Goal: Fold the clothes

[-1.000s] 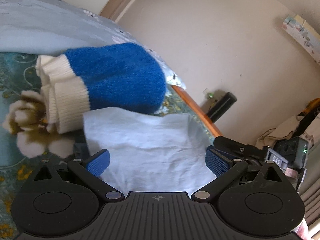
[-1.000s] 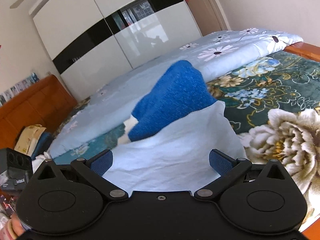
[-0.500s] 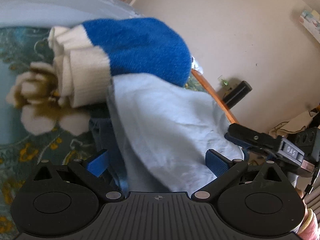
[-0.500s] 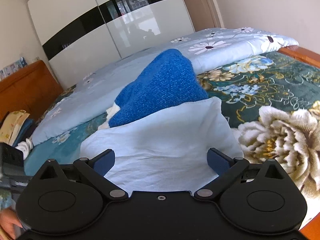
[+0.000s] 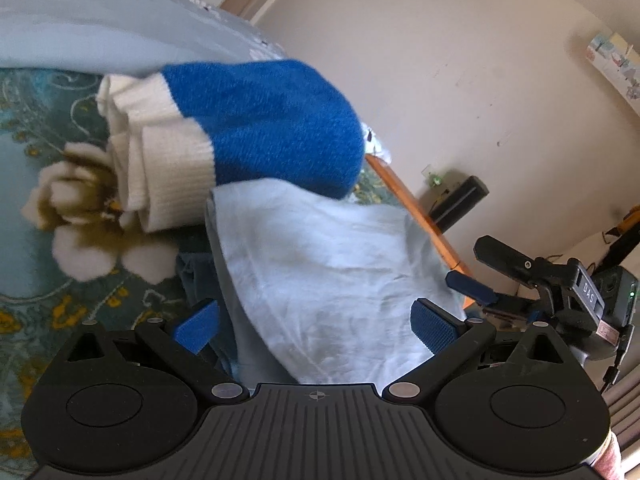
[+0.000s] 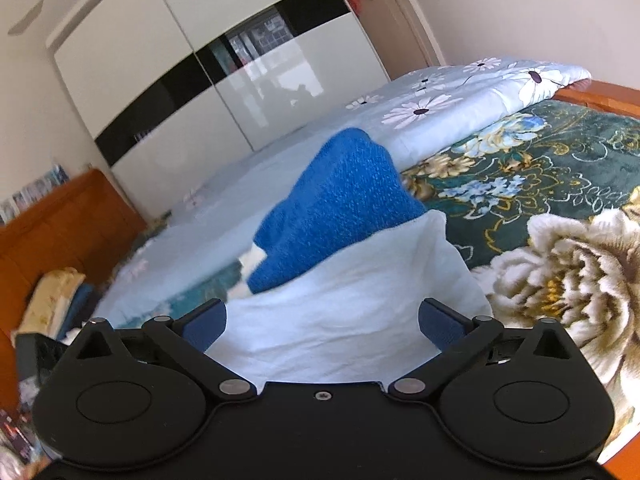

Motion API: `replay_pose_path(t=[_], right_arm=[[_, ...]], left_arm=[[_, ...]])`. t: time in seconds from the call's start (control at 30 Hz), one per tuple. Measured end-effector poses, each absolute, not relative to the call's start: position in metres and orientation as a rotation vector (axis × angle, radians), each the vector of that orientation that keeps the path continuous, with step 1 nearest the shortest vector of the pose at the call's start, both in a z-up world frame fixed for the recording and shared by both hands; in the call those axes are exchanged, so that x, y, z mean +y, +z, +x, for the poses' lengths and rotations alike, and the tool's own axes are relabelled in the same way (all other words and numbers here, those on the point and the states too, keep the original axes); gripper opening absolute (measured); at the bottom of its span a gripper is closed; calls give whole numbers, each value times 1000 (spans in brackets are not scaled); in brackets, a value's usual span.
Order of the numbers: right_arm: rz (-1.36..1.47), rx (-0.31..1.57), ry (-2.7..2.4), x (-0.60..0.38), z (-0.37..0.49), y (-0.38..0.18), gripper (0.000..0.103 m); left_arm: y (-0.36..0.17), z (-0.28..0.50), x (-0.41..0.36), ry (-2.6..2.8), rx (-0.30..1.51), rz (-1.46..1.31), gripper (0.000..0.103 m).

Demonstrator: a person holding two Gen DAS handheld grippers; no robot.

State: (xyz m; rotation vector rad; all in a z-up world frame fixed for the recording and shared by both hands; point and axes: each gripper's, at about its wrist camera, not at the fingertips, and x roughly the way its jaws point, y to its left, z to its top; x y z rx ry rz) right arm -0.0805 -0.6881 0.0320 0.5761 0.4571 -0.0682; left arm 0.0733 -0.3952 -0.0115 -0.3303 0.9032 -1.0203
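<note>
Two handheld black grippers were seen over a bed spread with a dark green floral blanket (image 6: 560, 168); the left gripper (image 5: 316, 322) was held with its blue-padded fingers (image 5: 197, 325) spread wide, nothing being clamped between them; the right gripper (image 6: 324, 322) was likewise held with its fingers (image 6: 442, 322) well apart and nothing gripped. A pale blue thin cotton garment (image 5: 332, 280) was spread on the blanket directly ahead of both grippers, lying between the fingers in each wrist view, though contact with the pads could not be made out; a darker blue layer of cloth (image 5: 200, 276) was seen beneath its left edge in the left wrist view. A folded royal-blue knitted sweater with cream ribbed cuffs (image 5: 264, 128) was set just behind the pale garment, touching or slightly overlapped by its far edge; the cream cuffs (image 5: 160, 160) were turned towards a large cream flower printed on the blanket. A light blue daisy-print quilt (image 6: 460, 108) was laid along the far side of the bed; a white wardrobe with a black glass band (image 6: 224, 64) was seen beyond it; an orange wooden bed frame (image 5: 416, 216) was seen at the bed's edge. In the left wrist view the right gripper (image 5: 486, 276) was seen at the right, beside the garment's edge, its fingers parted.
</note>
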Motion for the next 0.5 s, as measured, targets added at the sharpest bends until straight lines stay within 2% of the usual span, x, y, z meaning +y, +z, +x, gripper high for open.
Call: replay_pose_path(t=[0.5], right_arm=[[584,374,-10,-639,-96,58,102]], left_arm=[[12,64,-343,-962,836,-331,103]])
